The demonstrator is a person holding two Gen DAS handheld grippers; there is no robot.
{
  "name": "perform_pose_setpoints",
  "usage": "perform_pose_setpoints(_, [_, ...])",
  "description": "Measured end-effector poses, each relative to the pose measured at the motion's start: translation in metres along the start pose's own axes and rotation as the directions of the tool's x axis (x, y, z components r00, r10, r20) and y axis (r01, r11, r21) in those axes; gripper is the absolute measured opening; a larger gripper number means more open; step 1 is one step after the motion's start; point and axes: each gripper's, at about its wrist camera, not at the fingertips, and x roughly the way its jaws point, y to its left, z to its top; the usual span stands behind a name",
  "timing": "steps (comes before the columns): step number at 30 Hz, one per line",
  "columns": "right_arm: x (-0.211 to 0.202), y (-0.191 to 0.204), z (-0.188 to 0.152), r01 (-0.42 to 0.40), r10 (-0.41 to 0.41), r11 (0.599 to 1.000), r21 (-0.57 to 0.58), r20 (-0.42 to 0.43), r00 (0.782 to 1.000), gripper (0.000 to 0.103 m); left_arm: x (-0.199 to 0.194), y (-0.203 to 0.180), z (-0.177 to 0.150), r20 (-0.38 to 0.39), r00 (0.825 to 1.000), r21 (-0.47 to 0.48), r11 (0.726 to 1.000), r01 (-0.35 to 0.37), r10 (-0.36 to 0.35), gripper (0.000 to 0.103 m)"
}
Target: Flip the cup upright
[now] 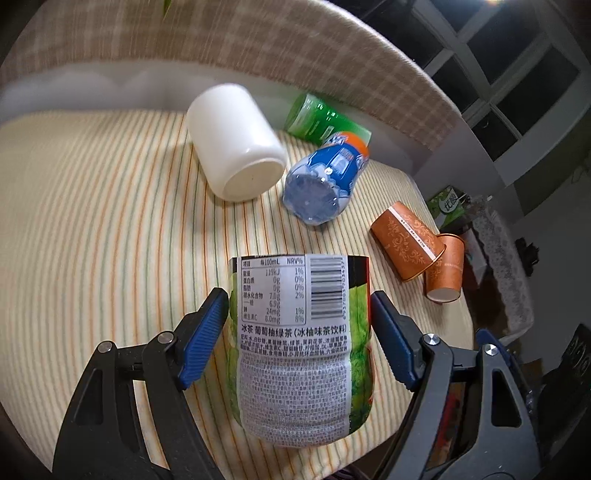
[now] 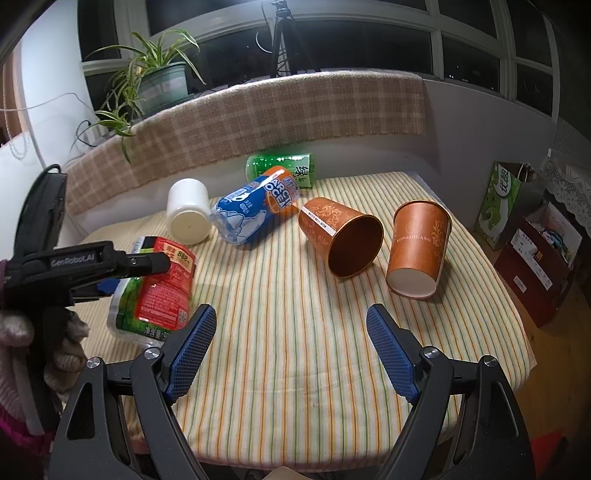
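Left claw (image 1: 299, 325) spread around lying tea-bottle cup (image 1: 299, 347), pads not visibly touching. Right claw (image 2: 291, 347) spread, empty. Risk: glossy label slips, cup rolls off near counter (image 2: 295, 295) edge.

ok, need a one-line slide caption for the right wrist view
Right gripper open above the striped tablecloth; two orange paper cups lie tipped over ahead, beside fallen bottles.

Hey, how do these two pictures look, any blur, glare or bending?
Left wrist view: plaid cloth and background smeared, tea bottle label sharp. Right wrist view: crisp, window frame bowed by the fisheye, bright glare at top centre; both have dark corners.
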Motion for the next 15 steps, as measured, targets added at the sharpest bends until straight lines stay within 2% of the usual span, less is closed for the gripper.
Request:
perform_pose_setpoints(9, [0.001, 0.003, 0.001, -0.002, 0.002, 1.000, -0.008, -0.001, 1.000, 0.084, -0.021, -0.014, -0.009, 0.112, 0.992, 0.084, 0.995, -0.062, 0.053, 0.079])
perform_pose_setpoints(15, [0.002, 0.002, -0.001, -0.002, 0.002, 1.000, -0.003, -0.009, 1.000, 0.084, -0.021, -0.018, -0.009, 0.148, 0.986, 0.106, 0.990, -0.096, 0.080, 0.078])
